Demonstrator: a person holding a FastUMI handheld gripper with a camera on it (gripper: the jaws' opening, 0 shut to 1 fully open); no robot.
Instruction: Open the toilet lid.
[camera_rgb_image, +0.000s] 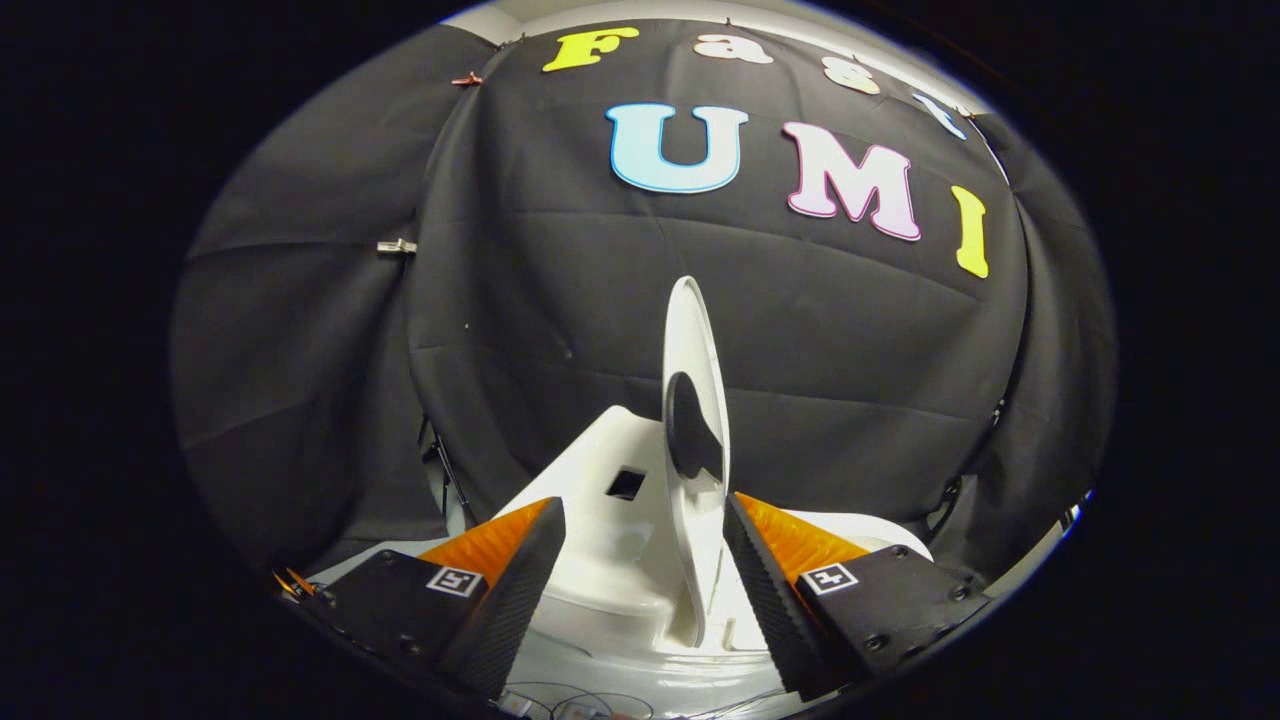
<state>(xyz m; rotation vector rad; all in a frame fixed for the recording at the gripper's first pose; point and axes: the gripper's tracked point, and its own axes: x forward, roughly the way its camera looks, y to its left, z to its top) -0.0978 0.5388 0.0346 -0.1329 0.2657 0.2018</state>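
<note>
A black cloth wall (560, 300) hangs creased across the back of the booth, in overlapping panels with a seam down the left. A small silver metal clip (396, 246) pinches that seam partway down, and a small reddish clip (466, 79) grips the cloth's upper edge. Thin dark cables (445, 470) trail down by the cloth's lower left. A pale strip of ceiling (640, 12) shows above the cloth.

Recording booth, not real bathroom — black cloth wall (560, 300) clipped up behind white toilet (610, 560).
</note>
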